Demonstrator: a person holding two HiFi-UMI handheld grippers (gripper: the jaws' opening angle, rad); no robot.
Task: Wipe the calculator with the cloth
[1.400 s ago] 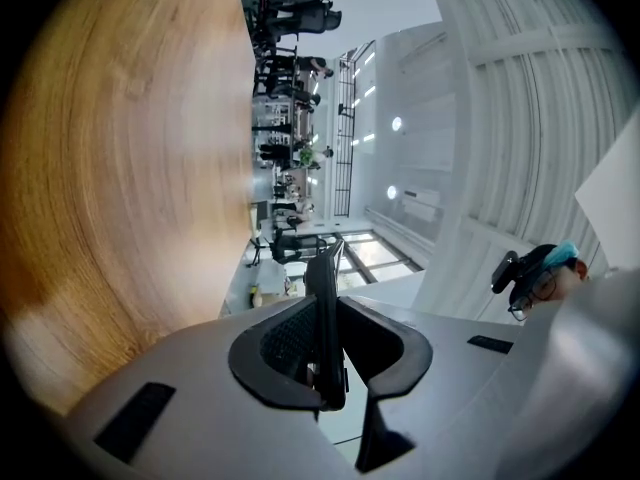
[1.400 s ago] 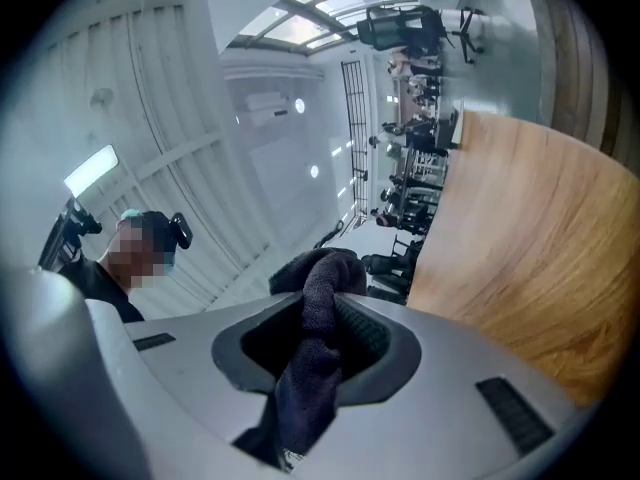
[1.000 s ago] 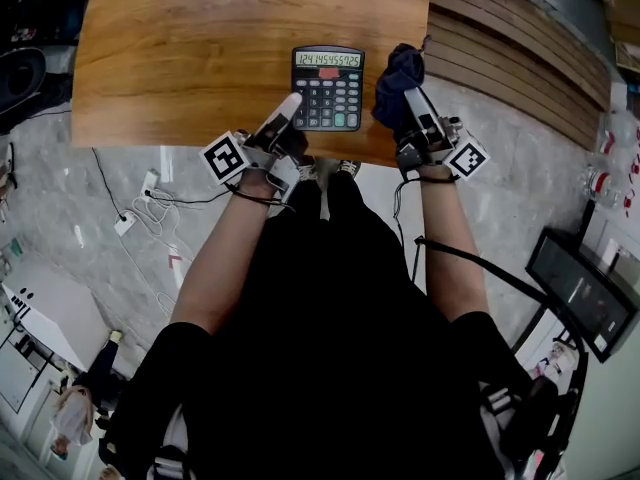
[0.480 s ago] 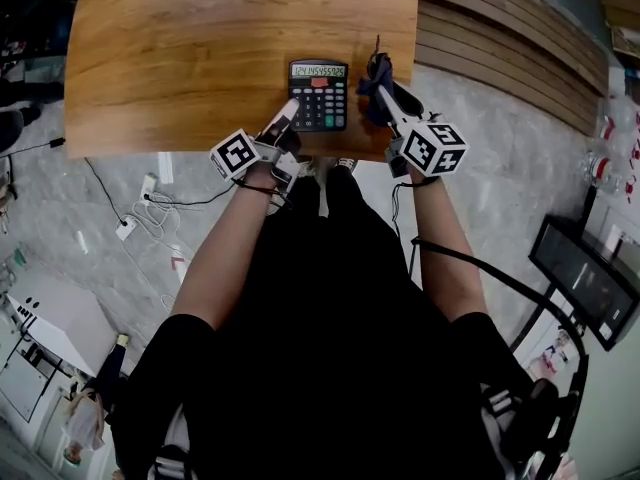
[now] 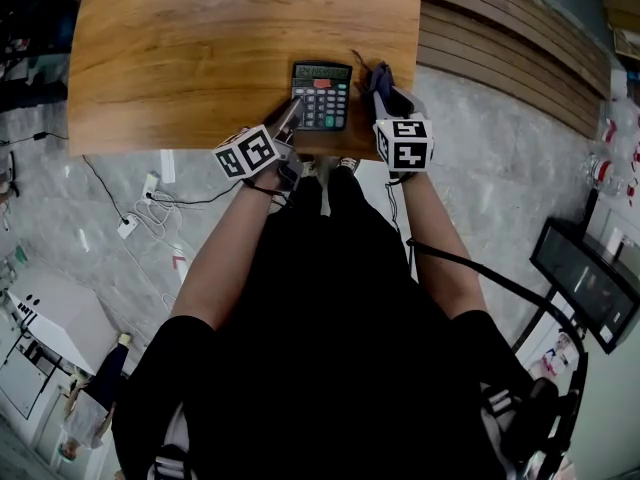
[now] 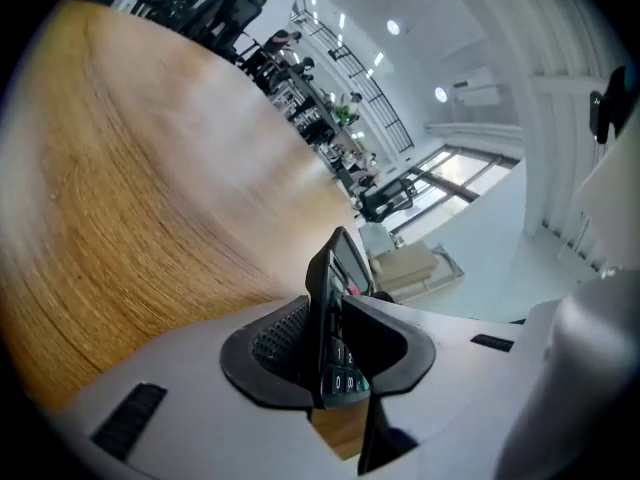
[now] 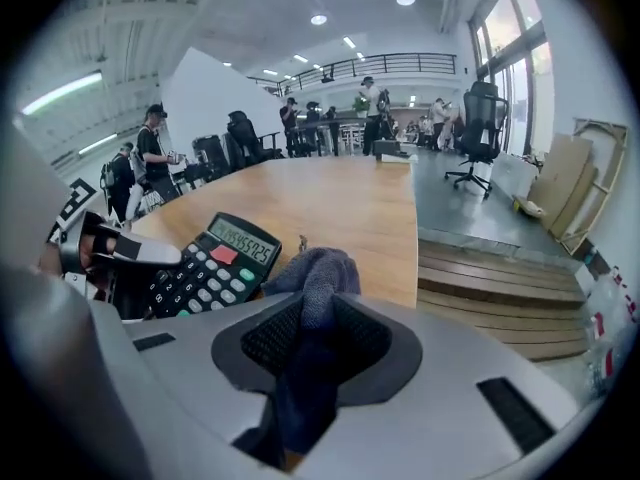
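The calculator (image 5: 321, 95) is lying near the front edge of the table (image 5: 220, 48). The left gripper (image 5: 290, 116) is straddling its near left corner. The jaws are opening, with the corner standing between them. The right gripper (image 5: 385, 93) is clamping its jaws on the dark blue cloth (image 5: 378, 78), which is bunching beyond the pads just beside the calculator's right edge.

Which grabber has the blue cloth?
The right gripper: its jaws pinch the dark blue cloth. The left gripper, jaws opening, has the calculator between them instead.
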